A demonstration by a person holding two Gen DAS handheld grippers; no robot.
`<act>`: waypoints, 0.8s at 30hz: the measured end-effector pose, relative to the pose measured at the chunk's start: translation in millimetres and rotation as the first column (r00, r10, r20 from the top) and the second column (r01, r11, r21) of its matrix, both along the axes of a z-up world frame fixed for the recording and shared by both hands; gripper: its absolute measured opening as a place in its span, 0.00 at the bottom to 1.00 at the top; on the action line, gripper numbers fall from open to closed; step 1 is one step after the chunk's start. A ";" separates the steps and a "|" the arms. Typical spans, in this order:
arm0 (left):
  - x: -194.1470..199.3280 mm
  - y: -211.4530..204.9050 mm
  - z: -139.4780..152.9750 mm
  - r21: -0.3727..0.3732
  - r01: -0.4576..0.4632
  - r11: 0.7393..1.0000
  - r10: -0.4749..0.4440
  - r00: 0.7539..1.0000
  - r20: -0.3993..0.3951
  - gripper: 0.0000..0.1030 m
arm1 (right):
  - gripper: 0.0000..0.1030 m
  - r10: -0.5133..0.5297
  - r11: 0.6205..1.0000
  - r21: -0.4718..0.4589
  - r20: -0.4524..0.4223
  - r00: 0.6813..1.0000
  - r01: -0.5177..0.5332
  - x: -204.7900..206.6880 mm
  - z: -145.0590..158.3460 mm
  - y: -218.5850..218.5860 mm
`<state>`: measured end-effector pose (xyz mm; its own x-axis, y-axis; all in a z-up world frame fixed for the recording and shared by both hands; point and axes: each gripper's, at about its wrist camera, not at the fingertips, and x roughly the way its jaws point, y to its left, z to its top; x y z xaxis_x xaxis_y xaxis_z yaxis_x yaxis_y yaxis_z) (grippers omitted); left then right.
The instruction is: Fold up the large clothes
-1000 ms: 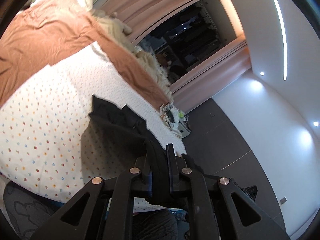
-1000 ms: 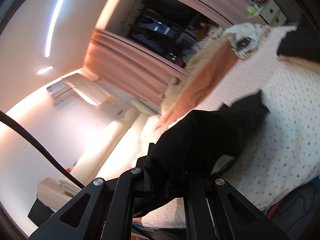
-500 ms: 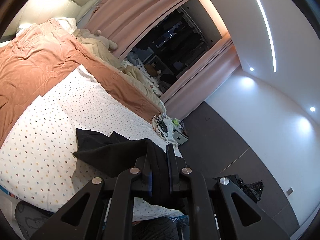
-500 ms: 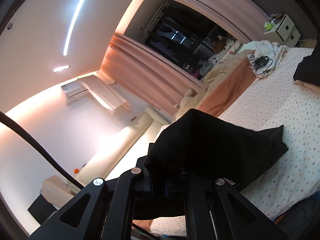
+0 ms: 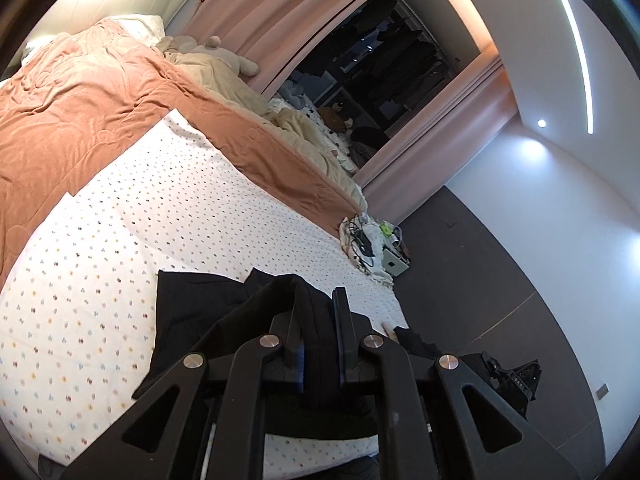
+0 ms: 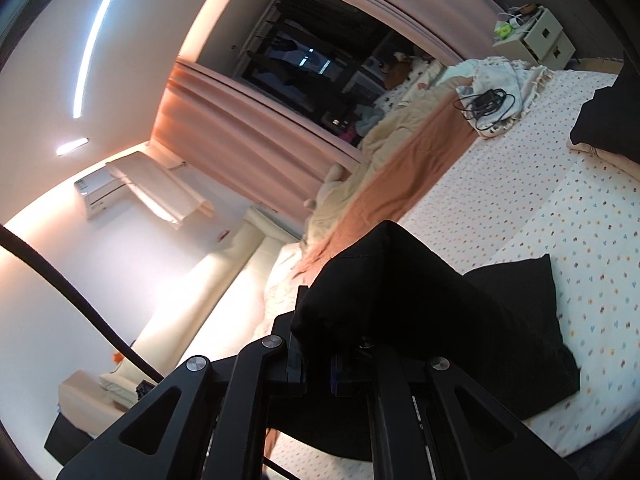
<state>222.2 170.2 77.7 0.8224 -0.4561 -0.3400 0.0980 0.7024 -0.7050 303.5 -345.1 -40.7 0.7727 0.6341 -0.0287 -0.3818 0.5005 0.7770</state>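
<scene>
Black garment [image 5: 192,312] lies partly on the dotted white sheet [image 5: 168,208] near the foot edge of the bed; the rest is lifted off the sheet toward both cameras. In the right wrist view the same cloth [image 6: 432,296] rises in a peaked fold, its far corner resting flat on the sheet [image 6: 580,248].

Left gripper [image 5: 318,320]: both fingers closed onto a bunched edge of the garment, fabric filling the narrow gap between them. Right gripper [image 6: 320,344]: fingers pinched on another edge, cloth draped over the fingertips so the tips themselves are hidden; the clamp on fabric is visible at the blue pads.

Beyond the garment: an orange-brown blanket [image 5: 80,112] covers the head half of the bed, with a cream blanket [image 5: 224,76] along its far side. A small heap of light cloth with black cables [image 5: 362,240] sits at the bed's far corner. Pink curtains [image 5: 288,12] frame a dark window [image 5: 384,64]. Dark grey floor [image 5: 500,280] beside the bed. A second dark item [image 6: 604,120] lies at the right edge of the right wrist view; identity cannot be told.
</scene>
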 end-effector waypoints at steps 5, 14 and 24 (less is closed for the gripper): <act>47.7 -4.5 -20.4 0.012 -0.002 1.000 0.002 0.998 -0.064 0.12 | 0.04 -0.012 1.000 -0.022 -0.049 0.999 0.011 63.0 -1.5 11.1; 112.5 -1.4 -89.0 -0.007 -0.021 1.000 0.019 0.977 -0.213 0.12 | 0.06 -0.015 1.000 -0.007 -0.187 0.982 0.014 113.3 -18.3 24.2; 163.0 12.6 -125.1 -0.028 -0.069 0.997 0.058 0.956 -0.288 0.12 | 0.07 -0.004 1.000 -0.012 -0.271 0.963 0.001 171.9 -22.4 46.2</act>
<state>385.2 182.8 -47.4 0.7206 -0.4225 -0.5497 -0.1564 0.6734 -0.7225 475.4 -298.9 -63.1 0.7364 0.6308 -0.2446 -0.1567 0.5108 0.8453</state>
